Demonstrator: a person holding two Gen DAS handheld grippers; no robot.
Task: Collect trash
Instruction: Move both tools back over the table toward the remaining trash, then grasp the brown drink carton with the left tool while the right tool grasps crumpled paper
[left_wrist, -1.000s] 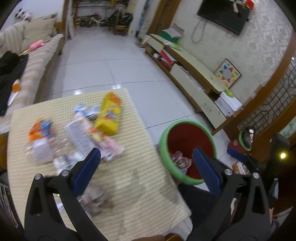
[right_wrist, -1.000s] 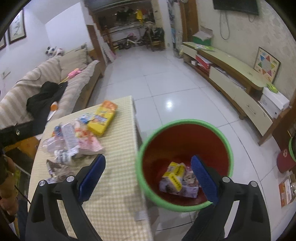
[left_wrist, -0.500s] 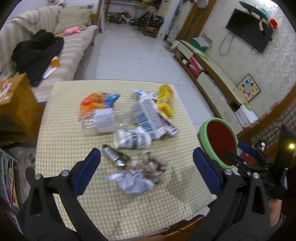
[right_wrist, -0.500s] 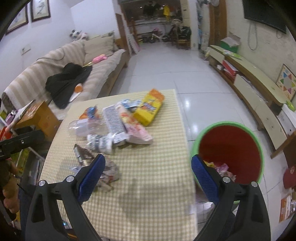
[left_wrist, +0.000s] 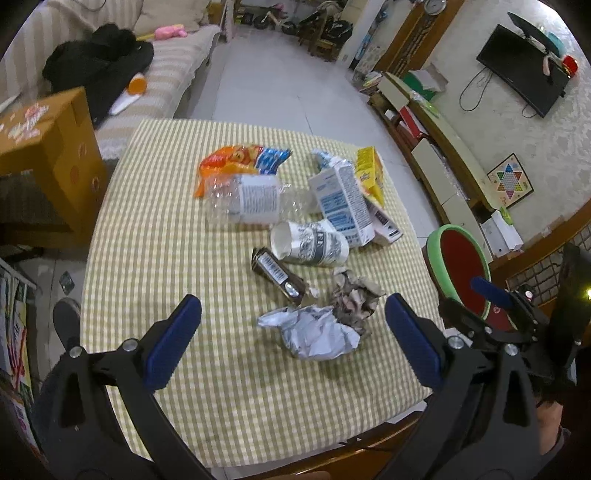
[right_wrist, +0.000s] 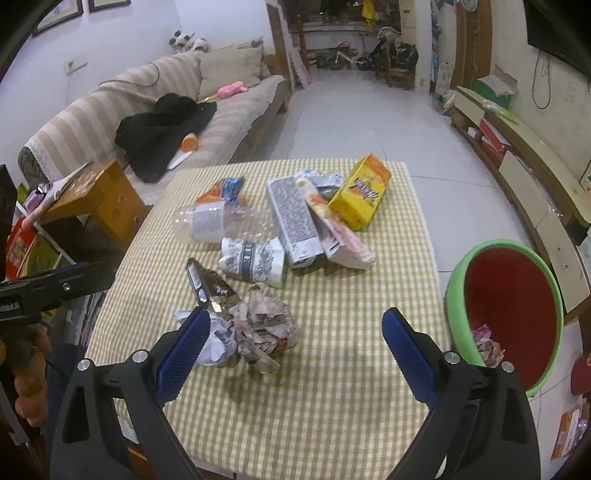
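Note:
Several pieces of trash lie on the checked tablecloth (left_wrist: 155, 236): a crumpled silver wrapper (left_wrist: 314, 332), a crumpled paper ball (left_wrist: 354, 295) (right_wrist: 266, 325), a brown wrapper (left_wrist: 277, 273), a paper cup (left_wrist: 310, 243) (right_wrist: 255, 258), a clear bottle (left_wrist: 251, 199), a white carton (left_wrist: 340, 203), a yellow box (right_wrist: 360, 195) and an orange bag (left_wrist: 229, 162). A red bin with a green rim (right_wrist: 509, 306) (left_wrist: 461, 269) stands on the floor right of the table, with wrappers inside. My left gripper (left_wrist: 291, 336) is open over the silver wrapper. My right gripper (right_wrist: 295, 339) is open, just over the paper ball.
A cardboard box (left_wrist: 48, 147) stands left of the table. A striped sofa (right_wrist: 147, 107) with black clothes lies beyond it. A low TV cabinet (right_wrist: 524, 158) runs along the right wall. The tiled floor (right_wrist: 351, 118) lies beyond the table.
Both grippers have swung left, away from the bin, and now face the trash pile on the table. Both stay open and empty.

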